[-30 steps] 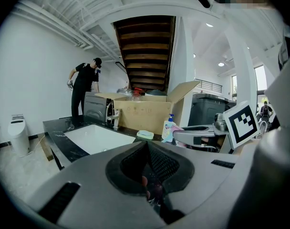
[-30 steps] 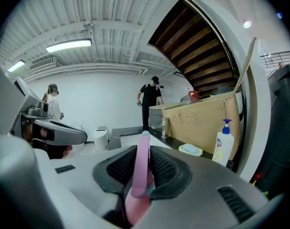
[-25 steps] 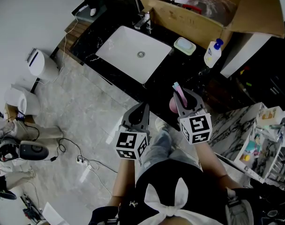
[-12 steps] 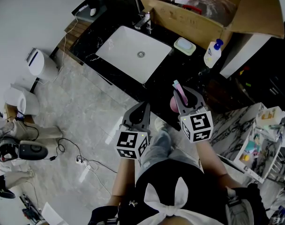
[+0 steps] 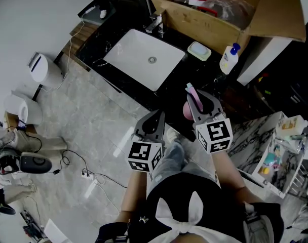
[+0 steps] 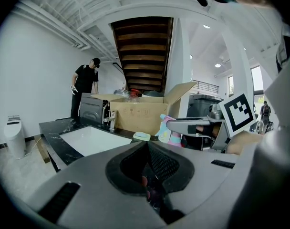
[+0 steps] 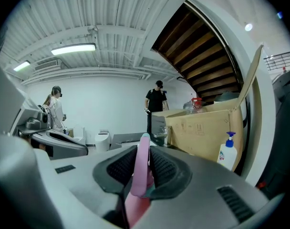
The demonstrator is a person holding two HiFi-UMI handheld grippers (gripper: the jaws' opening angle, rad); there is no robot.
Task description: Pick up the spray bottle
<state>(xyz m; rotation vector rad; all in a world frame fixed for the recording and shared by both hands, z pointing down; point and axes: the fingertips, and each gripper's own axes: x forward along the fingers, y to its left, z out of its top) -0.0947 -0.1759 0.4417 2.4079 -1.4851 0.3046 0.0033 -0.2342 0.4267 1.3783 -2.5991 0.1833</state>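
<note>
A pink spray bottle (image 5: 188, 111) with a pale blue-tipped head hangs above the black counter's front edge, its neck clamped between the pads of my right gripper (image 5: 197, 101). In the right gripper view the bottle (image 7: 144, 166) stands upright between the jaws of the right gripper (image 7: 141, 176). My left gripper (image 5: 153, 122) floats to the left over the floor, jaws shut with nothing in them. From the left gripper view (image 6: 147, 162), the bottle (image 6: 168, 131) shows to the right, held by the other gripper.
A white sink (image 5: 126, 52) with a faucet (image 5: 155, 22) is set in the black counter. Behind it lie a green soap dish (image 5: 199, 50), a white pump bottle (image 5: 229, 57) and an open cardboard box (image 5: 192, 19). A toilet (image 5: 42, 67) stands at the left. People stand far off.
My right gripper has lifted a little with the spray bottle still in it. The left gripper has hardly moved.
</note>
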